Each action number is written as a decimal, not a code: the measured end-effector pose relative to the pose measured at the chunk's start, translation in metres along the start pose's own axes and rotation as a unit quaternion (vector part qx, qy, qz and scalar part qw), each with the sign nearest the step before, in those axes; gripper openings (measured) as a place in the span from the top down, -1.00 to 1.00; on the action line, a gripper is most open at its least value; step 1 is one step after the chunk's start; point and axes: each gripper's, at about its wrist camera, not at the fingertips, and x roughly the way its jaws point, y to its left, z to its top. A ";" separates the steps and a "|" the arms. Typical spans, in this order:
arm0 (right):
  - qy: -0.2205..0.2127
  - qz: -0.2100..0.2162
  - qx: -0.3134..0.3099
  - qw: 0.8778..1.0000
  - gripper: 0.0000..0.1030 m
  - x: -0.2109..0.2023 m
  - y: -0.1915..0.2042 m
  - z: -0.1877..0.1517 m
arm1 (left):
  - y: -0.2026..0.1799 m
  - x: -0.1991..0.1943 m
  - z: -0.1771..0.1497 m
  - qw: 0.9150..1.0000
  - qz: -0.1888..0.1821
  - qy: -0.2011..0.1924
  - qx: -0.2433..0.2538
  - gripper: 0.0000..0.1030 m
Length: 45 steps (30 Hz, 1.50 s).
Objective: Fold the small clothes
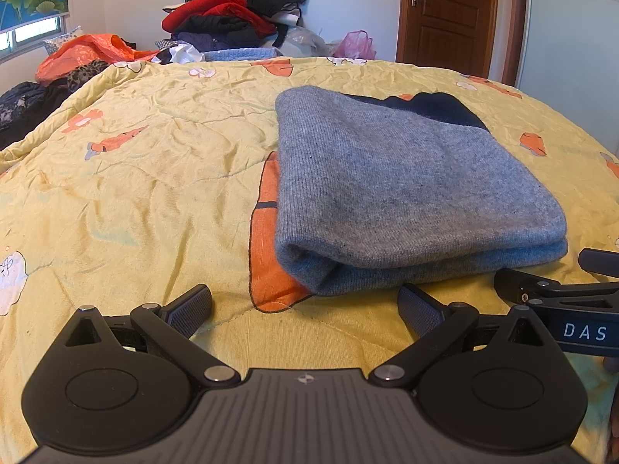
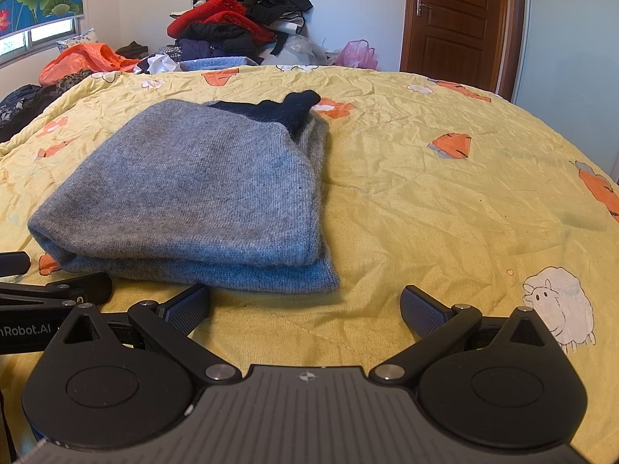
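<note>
A grey knit garment [image 1: 406, 189] with a dark navy part at its far end lies folded in layers on the yellow quilt [image 1: 135, 178]. It also shows in the right wrist view [image 2: 193, 193]. My left gripper [image 1: 305, 307] is open and empty, just short of the garment's near edge, a little left of it. My right gripper [image 2: 305, 307] is open and empty, near the garment's near right corner. The right gripper's fingers show at the right edge of the left wrist view [image 1: 557, 290]. The left gripper's fingers show at the left edge of the right wrist view [image 2: 58, 290].
A tall pile of red and black clothes [image 1: 236, 11] stands beyond the bed's far edge, with orange [image 1: 85, 54] and pink bags [image 1: 356, 44] beside it. A brown door [image 1: 448, 15] is at the back right. The quilt [image 2: 445, 193] spreads bare to the garment's right.
</note>
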 end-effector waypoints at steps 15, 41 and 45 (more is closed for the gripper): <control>0.000 0.001 -0.001 1.000 -1.00 0.000 0.001 0.000 | 0.000 -0.002 -0.001 1.000 0.003 -0.001 -0.001 -1.00; -0.001 0.000 -0.002 1.000 -1.00 -0.001 0.002 -0.001 | 0.001 -0.002 -0.002 1.000 0.002 -0.001 -0.001 -1.00; -0.001 0.000 -0.002 1.000 -1.00 -0.001 0.002 -0.001 | 0.000 -0.002 -0.002 1.000 0.002 -0.001 -0.001 -1.00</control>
